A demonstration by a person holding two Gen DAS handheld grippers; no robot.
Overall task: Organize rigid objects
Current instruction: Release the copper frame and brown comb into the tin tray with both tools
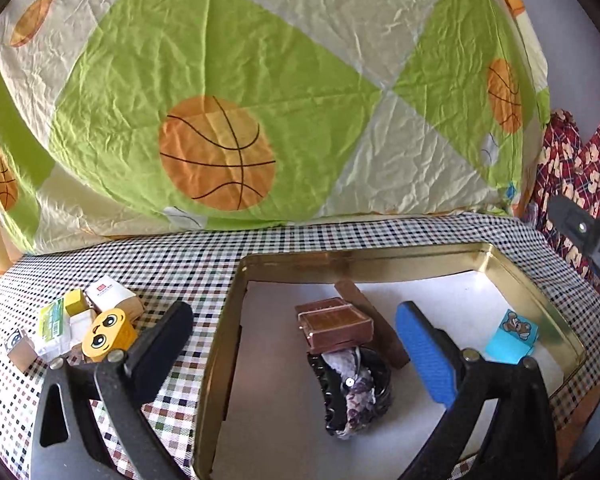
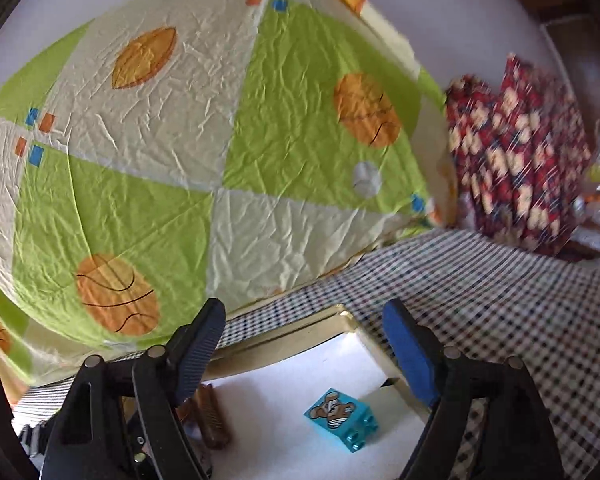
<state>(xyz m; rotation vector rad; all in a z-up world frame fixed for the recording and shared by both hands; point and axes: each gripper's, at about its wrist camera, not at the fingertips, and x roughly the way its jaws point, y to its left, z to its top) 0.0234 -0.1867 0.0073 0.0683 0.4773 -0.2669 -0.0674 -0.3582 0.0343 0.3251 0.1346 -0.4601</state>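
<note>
A gold tin tray (image 1: 236, 320) with a white floor lies on the checked tablecloth. Inside it are a brown box (image 1: 336, 326) resting on a black hair claw (image 1: 332, 396), a brown comb (image 1: 380, 328) behind them, and a blue bear block (image 1: 512, 334) at the right wall. My left gripper (image 1: 294, 316) hangs open over the tray, nothing between its fingers. My right gripper (image 2: 304, 312) is open above the tray's far right corner (image 2: 346, 316), with the bear block (image 2: 340, 418) lying free below it and the comb (image 2: 212, 416) to its left.
Left of the tray sits a cluster of small items: a yellow face block (image 1: 108, 334), a white box (image 1: 108, 294), a green-white pack (image 1: 54, 322). A large basketball-print quilt (image 1: 220, 120) rises behind the table; a red patterned cloth (image 1: 572, 168) hangs at the right.
</note>
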